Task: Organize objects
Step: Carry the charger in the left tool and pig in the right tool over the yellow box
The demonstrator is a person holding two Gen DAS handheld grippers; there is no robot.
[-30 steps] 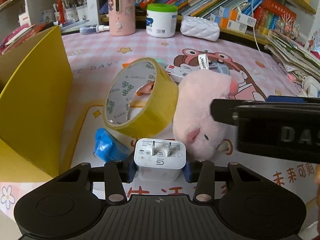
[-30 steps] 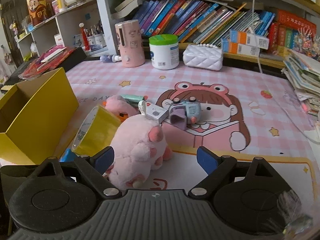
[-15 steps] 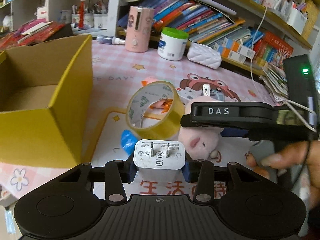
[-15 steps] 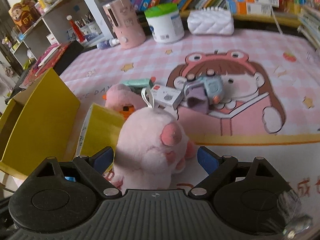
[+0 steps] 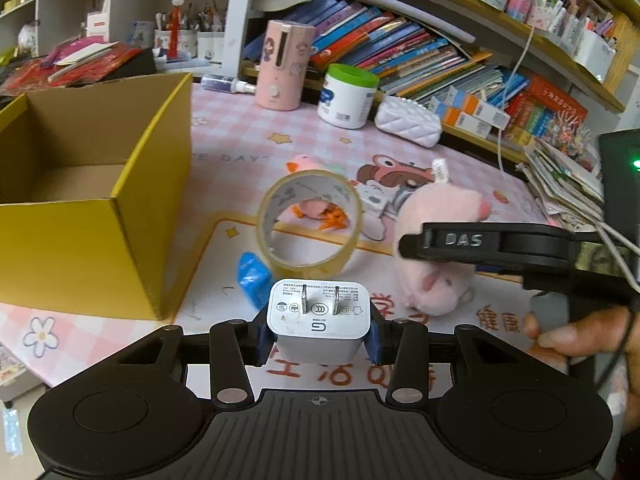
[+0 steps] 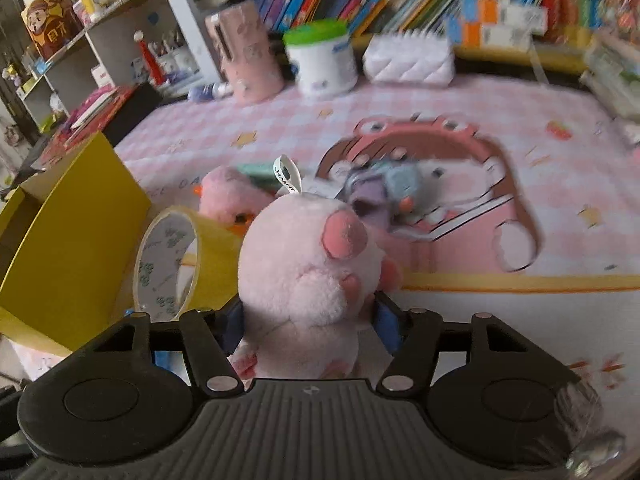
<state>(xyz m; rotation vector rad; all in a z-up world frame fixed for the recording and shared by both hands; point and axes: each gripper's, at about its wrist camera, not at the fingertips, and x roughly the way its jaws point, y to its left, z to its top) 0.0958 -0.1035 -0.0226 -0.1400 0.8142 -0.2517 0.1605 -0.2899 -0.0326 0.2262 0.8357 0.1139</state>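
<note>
My left gripper (image 5: 318, 332) is shut on a white charger plug (image 5: 319, 315) and holds it above the mat, right of the open yellow box (image 5: 96, 216). My right gripper (image 6: 310, 326) has closed on the pink pig plush (image 6: 308, 276); the plush also shows in the left wrist view (image 5: 436, 236) under the right gripper's body. A roll of yellow tape (image 5: 310, 224) stands on edge between box and plush, and shows in the right wrist view (image 6: 180, 264). A pink duck plush (image 6: 230, 198) lies behind the tape.
A small blue wrapped item (image 5: 252, 276) lies by the tape. A white box and a grey-blue toy (image 6: 396, 188) sit mid-mat. A pink humidifier (image 5: 282, 64), a green-lidded jar (image 5: 348, 94) and a white pouch (image 5: 408, 126) line the back before bookshelves. Stacked papers (image 5: 560, 184) lie right.
My left gripper has lifted and pulled back with the charger, so the box's inside shows. My right gripper has moved onto the pig plush and its jaws have closed around it.
</note>
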